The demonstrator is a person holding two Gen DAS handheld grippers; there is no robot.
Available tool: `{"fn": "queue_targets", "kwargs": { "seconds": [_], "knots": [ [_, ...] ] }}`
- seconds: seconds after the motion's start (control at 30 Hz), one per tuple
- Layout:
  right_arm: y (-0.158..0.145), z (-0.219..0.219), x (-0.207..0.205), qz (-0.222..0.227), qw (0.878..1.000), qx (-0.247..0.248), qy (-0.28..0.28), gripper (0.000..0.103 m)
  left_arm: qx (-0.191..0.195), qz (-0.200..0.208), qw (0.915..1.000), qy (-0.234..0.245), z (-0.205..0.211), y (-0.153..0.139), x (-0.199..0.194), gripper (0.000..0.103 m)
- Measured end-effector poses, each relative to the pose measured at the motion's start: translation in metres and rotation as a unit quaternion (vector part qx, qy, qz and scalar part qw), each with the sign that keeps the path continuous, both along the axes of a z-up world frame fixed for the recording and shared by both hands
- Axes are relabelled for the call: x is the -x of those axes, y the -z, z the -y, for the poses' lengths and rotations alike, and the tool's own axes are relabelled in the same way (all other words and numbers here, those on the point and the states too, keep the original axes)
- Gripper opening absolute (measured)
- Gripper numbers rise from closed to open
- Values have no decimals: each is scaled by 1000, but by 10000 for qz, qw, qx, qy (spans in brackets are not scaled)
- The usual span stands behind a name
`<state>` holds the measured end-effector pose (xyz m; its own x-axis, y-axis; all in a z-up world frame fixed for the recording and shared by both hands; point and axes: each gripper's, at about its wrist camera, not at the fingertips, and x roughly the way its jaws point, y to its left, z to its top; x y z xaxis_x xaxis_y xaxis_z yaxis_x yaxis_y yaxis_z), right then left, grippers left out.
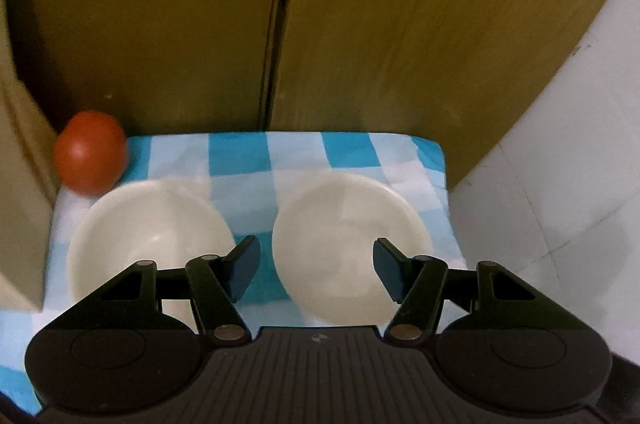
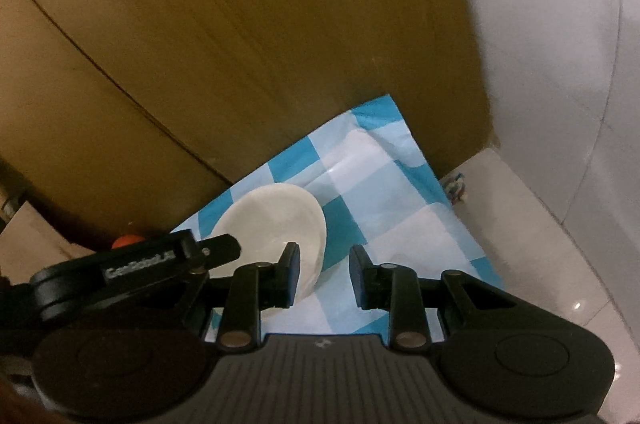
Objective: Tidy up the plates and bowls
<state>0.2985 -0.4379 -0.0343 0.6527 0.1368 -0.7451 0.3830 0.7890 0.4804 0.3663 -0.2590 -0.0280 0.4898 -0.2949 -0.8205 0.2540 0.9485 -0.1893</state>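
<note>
Two cream-white bowls sit side by side on a blue and white checked cloth (image 1: 240,152). In the left wrist view the left bowl (image 1: 152,224) is partly behind the gripper's left finger, and the right bowl (image 1: 344,236) lies between the fingers. My left gripper (image 1: 316,268) is open and hovers above the right bowl, empty. In the right wrist view one bowl (image 2: 276,228) shows, with the left gripper's body (image 2: 140,264) over its left side. My right gripper (image 2: 324,276) is open and empty, just right of that bowl's rim.
A red tomato (image 1: 90,152) sits at the cloth's back left corner, and it also shows in the right wrist view (image 2: 126,241). Brown cardboard panels (image 1: 400,24) stand behind the cloth. White tiled floor (image 1: 560,224) lies to the right.
</note>
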Motion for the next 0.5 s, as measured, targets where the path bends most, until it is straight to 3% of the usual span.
{"fn": "queue_targets", "kwargs": {
  "seconds": [0.43, 0.5],
  "knots": [
    [21, -3, -22, -201, 9995, -163, -152, 25, -507, -1, 9978, 433, 29, 27, -36, 63],
    [25, -1, -23, -247, 9993, -226, -194, 22, -594, -76, 9970, 487, 32, 33, -38, 61]
  ]
}}
